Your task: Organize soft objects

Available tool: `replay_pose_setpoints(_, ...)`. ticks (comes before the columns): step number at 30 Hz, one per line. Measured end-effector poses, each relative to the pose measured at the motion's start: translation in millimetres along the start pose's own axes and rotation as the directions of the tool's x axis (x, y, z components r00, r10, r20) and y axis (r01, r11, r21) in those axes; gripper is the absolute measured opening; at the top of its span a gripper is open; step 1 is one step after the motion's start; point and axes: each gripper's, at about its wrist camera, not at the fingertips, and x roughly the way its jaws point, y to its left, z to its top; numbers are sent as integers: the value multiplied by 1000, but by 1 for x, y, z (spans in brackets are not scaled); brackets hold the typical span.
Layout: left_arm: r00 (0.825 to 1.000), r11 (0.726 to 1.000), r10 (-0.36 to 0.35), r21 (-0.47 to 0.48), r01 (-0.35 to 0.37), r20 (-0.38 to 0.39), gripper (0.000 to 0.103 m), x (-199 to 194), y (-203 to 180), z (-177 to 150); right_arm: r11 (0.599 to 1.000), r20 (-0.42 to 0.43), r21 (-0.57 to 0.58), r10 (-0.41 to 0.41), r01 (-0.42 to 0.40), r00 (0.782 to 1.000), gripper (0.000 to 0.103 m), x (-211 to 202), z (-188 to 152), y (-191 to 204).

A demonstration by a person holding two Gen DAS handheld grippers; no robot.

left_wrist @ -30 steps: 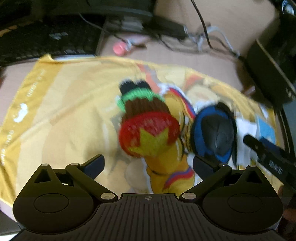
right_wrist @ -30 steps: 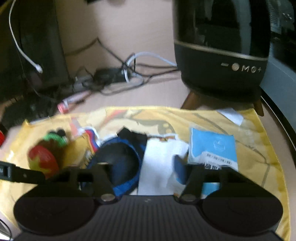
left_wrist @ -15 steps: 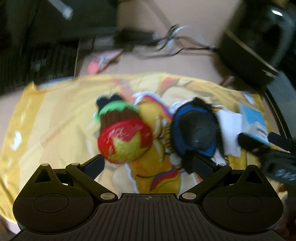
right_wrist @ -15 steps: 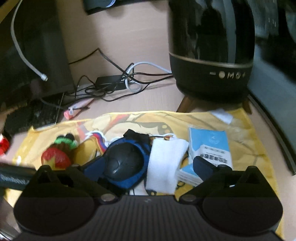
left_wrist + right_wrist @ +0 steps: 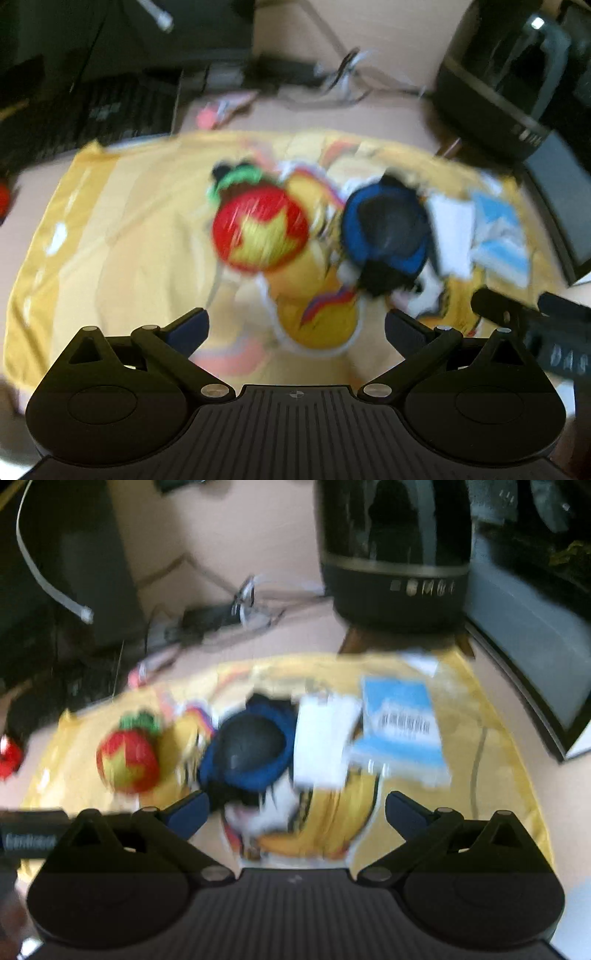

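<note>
Both hand-held grippers, left (image 5: pixel 295 325) & right (image 5: pixel 297 805), gape wide, empty. Risk: crowded row, so grabbing knitted ball (image 5: pixel 260 229) could drag the yellow cloth (image 5: pixel 110 229) w/ it.

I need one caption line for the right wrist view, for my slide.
Open right claw above a yellow cloth with knitted toy, blue pad, white towel.

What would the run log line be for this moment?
left gripper open, empty | right gripper open, empty | knitted toy, blue pad, white cloth on yellow cloth | nothing grasped
</note>
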Motion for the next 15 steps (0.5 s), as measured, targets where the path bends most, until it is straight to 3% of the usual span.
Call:
replay_pose_setpoints(2, 1000, 1000, 19, 4, -19, -19, 103, 2, -2, -4, 1000, -6, 14, 2, -2, 1000, 103, 1, 0, -4)
replay_pose_setpoints(15, 998, 997, 60, 36, -61, 34, 103, -9, -7, -15, 999, 6, 43, -7, 6, 1000, 103, 0, 0, -15)
